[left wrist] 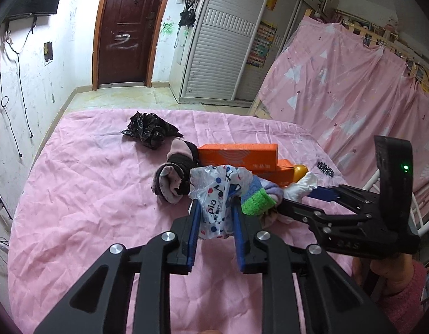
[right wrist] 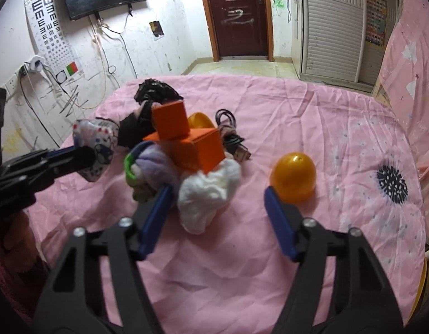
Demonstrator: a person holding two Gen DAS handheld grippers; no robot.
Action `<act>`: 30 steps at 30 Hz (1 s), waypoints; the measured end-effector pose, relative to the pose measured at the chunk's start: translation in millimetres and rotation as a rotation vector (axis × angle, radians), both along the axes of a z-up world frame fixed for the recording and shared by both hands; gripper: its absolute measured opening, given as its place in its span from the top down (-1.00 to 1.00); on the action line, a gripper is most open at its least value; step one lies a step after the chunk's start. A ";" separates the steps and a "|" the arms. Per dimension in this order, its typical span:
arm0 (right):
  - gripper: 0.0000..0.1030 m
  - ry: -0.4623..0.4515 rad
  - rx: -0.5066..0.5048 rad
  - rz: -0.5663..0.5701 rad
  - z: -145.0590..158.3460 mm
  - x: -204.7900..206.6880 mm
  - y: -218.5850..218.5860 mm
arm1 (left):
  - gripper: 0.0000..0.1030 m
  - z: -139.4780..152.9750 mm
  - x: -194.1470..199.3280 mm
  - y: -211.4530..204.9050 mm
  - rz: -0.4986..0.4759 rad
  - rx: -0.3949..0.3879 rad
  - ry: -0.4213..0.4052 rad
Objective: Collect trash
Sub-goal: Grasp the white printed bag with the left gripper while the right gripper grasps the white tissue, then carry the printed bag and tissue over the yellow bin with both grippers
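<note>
Printed plastic bag (left wrist: 214, 206): light, crinkly, slippery; clamped mid-body in left tool (left wrist: 216, 208). White wad (right wrist: 207, 192): probably soft tissue; right tool (right wrist: 218, 194) apart, astride it.

Pink bed (right wrist: 270, 250) bears yellow egg (right wrist: 293, 176), black bag (left wrist: 149, 132).

- Black hand-held gripper (left wrist: 214, 203), blue finger pads (left wrist: 193, 231), silver screws (left wrist: 116, 249).
- Second hand-held gripper (right wrist: 217, 192) alike; green light (left wrist: 405, 167).
- Pink knit sleeve (left wrist: 406, 300).
</note>
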State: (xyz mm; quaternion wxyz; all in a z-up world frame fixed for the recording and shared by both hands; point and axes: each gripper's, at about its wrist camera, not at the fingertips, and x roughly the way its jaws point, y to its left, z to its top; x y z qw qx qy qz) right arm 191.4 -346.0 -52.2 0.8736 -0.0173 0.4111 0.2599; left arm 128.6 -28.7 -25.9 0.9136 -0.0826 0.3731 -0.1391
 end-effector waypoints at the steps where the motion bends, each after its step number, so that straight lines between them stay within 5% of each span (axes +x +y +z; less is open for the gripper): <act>1: 0.06 0.001 0.011 0.003 0.8 -0.3 -0.5 | 0.71 0.8 -0.5 0.0 0.000 -0.002 0.001; 3: 0.36 0.000 0.042 0.019 3.1 -2.2 -1.0 | 0.71 1.8 -1.4 0.6 0.002 -0.002 0.002; 6: 0.45 -0.017 0.081 0.021 9.8 -8.8 -4.8 | 0.71 2.2 -0.7 1.2 0.008 -0.001 0.010; 30: 0.47 -0.137 0.274 -0.120 48.5 -50.9 -107.1 | 0.71 26.9 -17.5 -42.6 -0.012 0.034 -0.022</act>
